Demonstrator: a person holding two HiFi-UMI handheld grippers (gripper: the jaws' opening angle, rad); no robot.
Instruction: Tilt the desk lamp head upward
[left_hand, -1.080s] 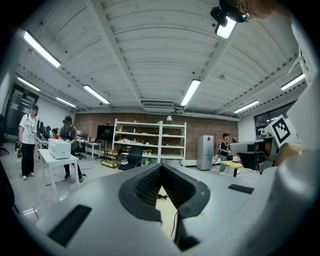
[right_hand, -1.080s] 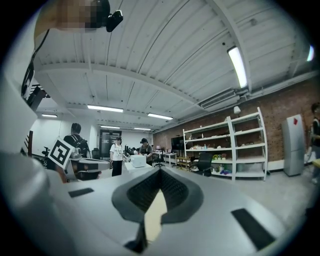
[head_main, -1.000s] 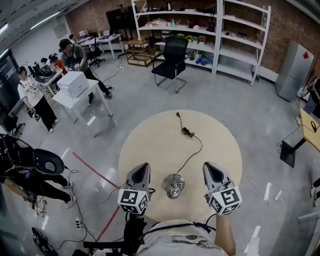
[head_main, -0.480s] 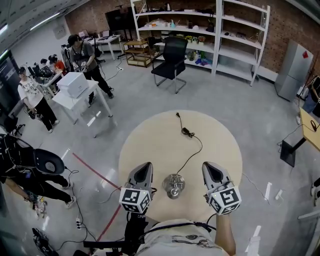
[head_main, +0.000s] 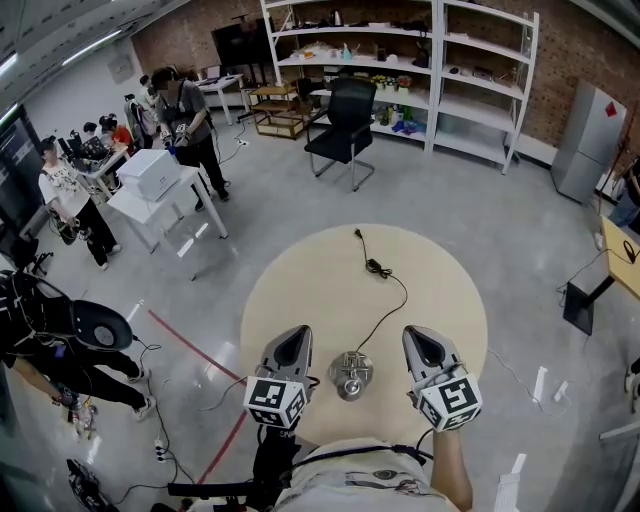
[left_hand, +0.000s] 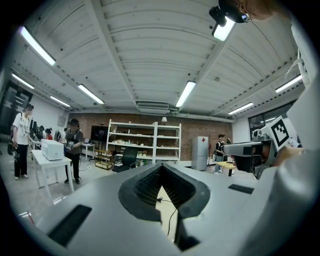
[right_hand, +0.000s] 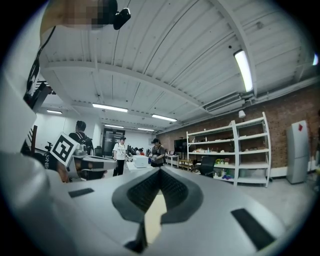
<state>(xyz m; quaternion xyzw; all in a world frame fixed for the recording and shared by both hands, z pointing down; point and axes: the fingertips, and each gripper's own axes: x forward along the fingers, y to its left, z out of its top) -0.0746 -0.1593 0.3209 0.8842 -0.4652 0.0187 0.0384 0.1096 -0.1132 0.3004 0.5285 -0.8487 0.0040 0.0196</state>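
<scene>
The desk lamp (head_main: 350, 375), small and silvery, stands near the front edge of the round beige table (head_main: 440, 290). Its black cord (head_main: 385, 310) runs away across the top to a plug (head_main: 357, 234) at the far side. My left gripper (head_main: 293, 342) hovers just left of the lamp, shut and holding nothing. My right gripper (head_main: 420, 340) hovers just right of it, also shut and empty. Neither touches the lamp. In the left gripper view the closed gripper (left_hand: 161, 169) points across the table, with the cord (left_hand: 172, 220) showing below it. The right gripper view shows its own gripper (right_hand: 160, 172) closed over bare tabletop.
A black office chair (head_main: 340, 120) and white shelves (head_main: 440, 70) stand beyond the table. A white desk with a box (head_main: 150, 172) is at the left, with people (head_main: 185, 115) around it. A grey cabinet (head_main: 590, 140) stands at the right. Cables lie on the floor.
Both grippers hold almost still beside the lamp; the left has drifted slightly right. A person in the background has walked to the right past the white desk.
</scene>
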